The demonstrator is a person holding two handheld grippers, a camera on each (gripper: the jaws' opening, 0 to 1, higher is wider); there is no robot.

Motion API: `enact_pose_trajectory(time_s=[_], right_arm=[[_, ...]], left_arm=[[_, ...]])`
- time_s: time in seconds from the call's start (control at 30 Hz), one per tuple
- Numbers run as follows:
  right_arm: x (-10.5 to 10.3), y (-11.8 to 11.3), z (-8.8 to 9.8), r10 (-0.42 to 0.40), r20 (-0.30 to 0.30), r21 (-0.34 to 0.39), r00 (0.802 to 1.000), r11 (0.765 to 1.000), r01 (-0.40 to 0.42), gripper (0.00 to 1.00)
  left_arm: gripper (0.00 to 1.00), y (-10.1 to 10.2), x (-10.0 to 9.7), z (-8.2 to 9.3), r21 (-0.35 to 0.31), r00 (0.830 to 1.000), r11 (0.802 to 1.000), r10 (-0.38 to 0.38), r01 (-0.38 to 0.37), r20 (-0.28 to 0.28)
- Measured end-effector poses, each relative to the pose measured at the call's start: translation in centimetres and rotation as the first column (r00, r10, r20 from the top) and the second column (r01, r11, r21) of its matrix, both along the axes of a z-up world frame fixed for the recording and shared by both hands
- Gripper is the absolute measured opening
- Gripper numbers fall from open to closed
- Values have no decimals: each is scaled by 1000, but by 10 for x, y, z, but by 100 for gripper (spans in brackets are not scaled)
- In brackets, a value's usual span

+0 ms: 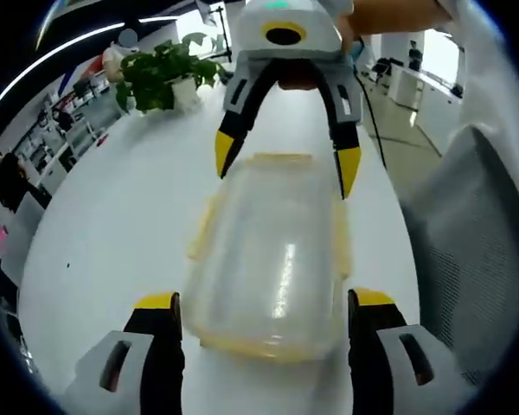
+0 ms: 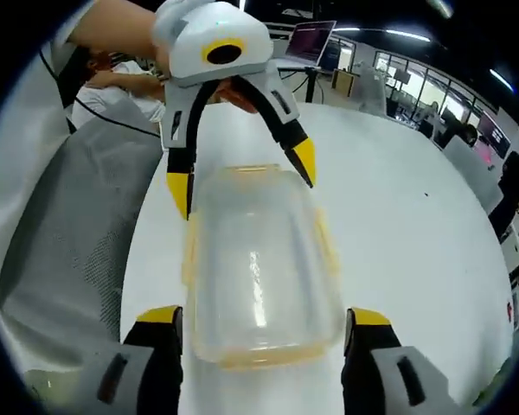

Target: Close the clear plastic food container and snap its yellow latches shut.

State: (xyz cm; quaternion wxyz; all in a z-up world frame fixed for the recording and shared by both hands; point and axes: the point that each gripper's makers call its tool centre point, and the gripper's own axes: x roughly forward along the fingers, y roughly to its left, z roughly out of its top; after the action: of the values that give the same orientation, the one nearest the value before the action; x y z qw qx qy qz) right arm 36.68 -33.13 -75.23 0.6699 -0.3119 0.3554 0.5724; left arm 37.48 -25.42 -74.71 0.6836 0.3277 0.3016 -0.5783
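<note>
White table, long and glossy, running away from both cameras. Grey mesh chair beside the table edge, at the right of the left gripper view and at the left of the right gripper view. Clear plastic container with yellow latches along its rim, lid on top, resting lengthwise on the table near the chair-side edge, between the two grippers.

Left gripper: white body, black jaws with yellow tips, jaws spread wide and released, one tip on each side of the container's near end; contact with the walls not clear. Right gripper: same build, jaws likewise apart and empty, flanking the opposite end of the container.

Seen in the left gripper view: right gripper at the far end, yellow tips level with the container's far corners; potted green plant on the table beyond; shelving and desks at left; bright window at upper right.

Seen in the right gripper view: left gripper at the far end, held by a hand; laptop with lit screen on a stand behind; glazed office area at right; black cable over the chair.
</note>
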Motion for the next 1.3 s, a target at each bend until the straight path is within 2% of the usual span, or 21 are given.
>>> enact_pose_trajectory(time_s=[0.3,0.77,0.97,1.3], right_arm=[[-1,2,-2,9,-6,-18,1000,1000,-9,77],[-3,6,-4,13,0,-33,1000,999,-13,76],[-7,21,-4,10,0,-32,1000,999,-10,76],[-11,61,-5,21,1,-35,1000,999,-21,76]], left_arm=[[75,5,0,0,15,999,999,-35,35,2],[73,9,-2,-1,11,999,999,-39,39,15],[73,22,-4,-1,12,999,999,-44,44,16],[73,63,-9,-1,15,999,999,-35,35,15]])
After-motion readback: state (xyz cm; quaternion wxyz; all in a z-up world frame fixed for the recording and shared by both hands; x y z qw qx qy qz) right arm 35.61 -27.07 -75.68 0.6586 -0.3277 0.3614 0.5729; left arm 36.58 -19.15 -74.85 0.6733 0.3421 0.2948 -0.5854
